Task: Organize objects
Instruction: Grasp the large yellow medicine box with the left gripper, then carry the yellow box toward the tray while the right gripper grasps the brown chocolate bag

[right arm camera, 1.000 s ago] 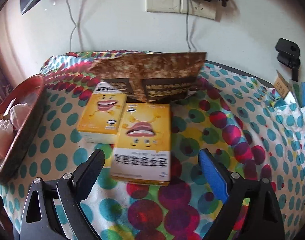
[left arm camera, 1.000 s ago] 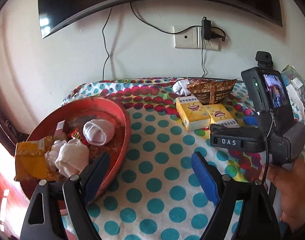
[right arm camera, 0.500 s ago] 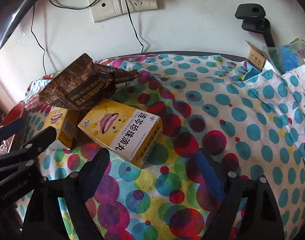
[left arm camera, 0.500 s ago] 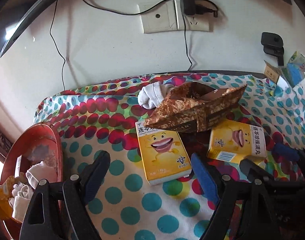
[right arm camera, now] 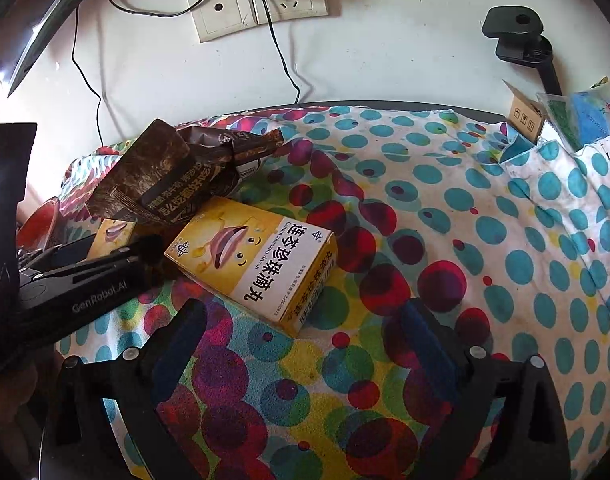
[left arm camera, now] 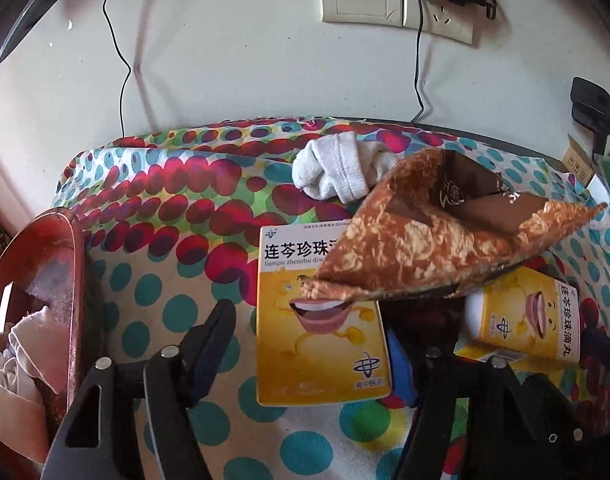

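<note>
Two yellow medicine boxes lie on the dotted cloth. In the left wrist view my left gripper [left arm camera: 309, 344] is open, its jaws on either side of the near end of one yellow box [left arm camera: 317, 332]. A brown foil bag [left arm camera: 437, 236] rests over that box's far end. A white sock [left arm camera: 337, 172] lies behind the bag. The second yellow box [left arm camera: 533, 324] is to the right. In the right wrist view my right gripper [right arm camera: 305, 336] is open and empty, just in front of the second yellow box [right arm camera: 257, 264].
A red tray [left arm camera: 71, 280] holding white socks stands at the left. The wall with sockets [right arm camera: 261, 8] and cables is close behind. Small cartons and packets [right arm camera: 569, 116] sit at the far right. The left gripper's body [right arm camera: 77, 288] reaches in from the left of the right wrist view.
My left gripper has swung right from the red tray and closed in on the left yellow box. My right gripper has shifted right and turned, so the second box now lies angled to its left.
</note>
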